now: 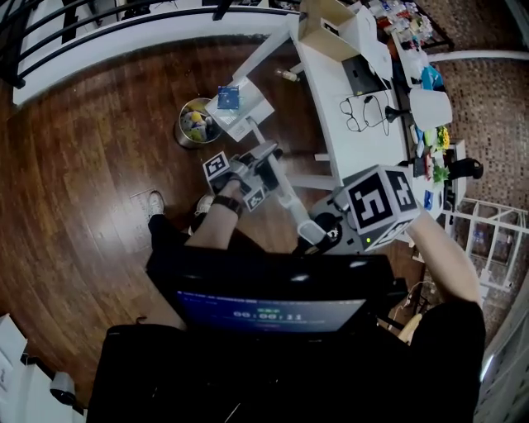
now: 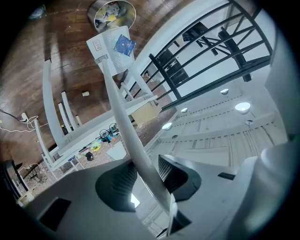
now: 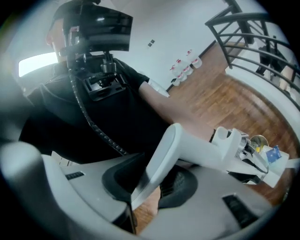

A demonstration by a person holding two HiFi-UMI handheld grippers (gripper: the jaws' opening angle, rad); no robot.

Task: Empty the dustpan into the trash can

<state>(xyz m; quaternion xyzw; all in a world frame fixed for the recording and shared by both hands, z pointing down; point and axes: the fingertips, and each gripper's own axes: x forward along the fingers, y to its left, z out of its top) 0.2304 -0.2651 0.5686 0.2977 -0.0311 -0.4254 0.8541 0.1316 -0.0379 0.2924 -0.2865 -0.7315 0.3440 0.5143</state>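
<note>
A white long-handled dustpan (image 1: 240,107) hangs tilted beside the round metal trash can (image 1: 196,122), which holds coloured rubbish. A blue scrap (image 1: 228,97) lies in the pan. My left gripper (image 1: 266,159) is shut on the middle of the dustpan handle (image 1: 285,194). My right gripper (image 1: 318,233) is shut on the handle's thick upper end. In the left gripper view the handle (image 2: 123,122) runs from the left gripper (image 2: 145,176) up to the pan (image 2: 110,47), with the trash can (image 2: 112,11) just beyond. In the right gripper view the right gripper (image 3: 150,180) clamps the grip end (image 3: 164,150); the pan (image 3: 269,159) shows far right.
A white table (image 1: 347,107) with glasses, boxes and clutter stands right of the dustpan. A black railing (image 1: 99,25) runs along the top left. A white wire rack (image 1: 488,240) is at the right. The person's shoes (image 1: 155,202) rest on the wooden floor.
</note>
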